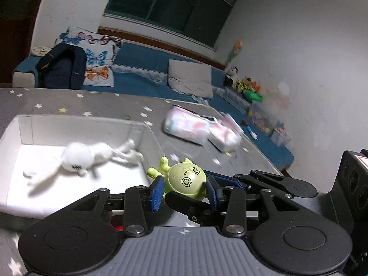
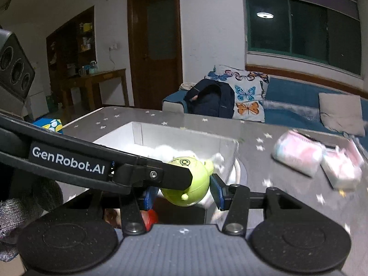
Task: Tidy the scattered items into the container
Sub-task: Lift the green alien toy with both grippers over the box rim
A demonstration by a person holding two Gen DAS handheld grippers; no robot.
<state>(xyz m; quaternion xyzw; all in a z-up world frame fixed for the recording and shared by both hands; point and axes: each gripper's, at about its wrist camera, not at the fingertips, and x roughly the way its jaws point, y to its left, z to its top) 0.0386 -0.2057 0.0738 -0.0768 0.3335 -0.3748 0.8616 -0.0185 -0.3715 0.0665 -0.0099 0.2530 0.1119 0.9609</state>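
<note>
Green plastic, the round toy figure (image 1: 186, 180) sat pinched between the blue pads of both the left gripper (image 1: 184, 189) and the right gripper (image 2: 184, 189), beside the near wall of the white box (image 1: 25, 124). A white plush rabbit (image 1: 85, 156) already lay inside. Carrying it well probably called for both pairs moving together and clearing the rim before either let go.

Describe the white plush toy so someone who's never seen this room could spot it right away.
Find the grey starred table before the blue sofa. On it sits a white box; the plush lies inside, the only thing visible there, fluffy and long-limbed.
</note>
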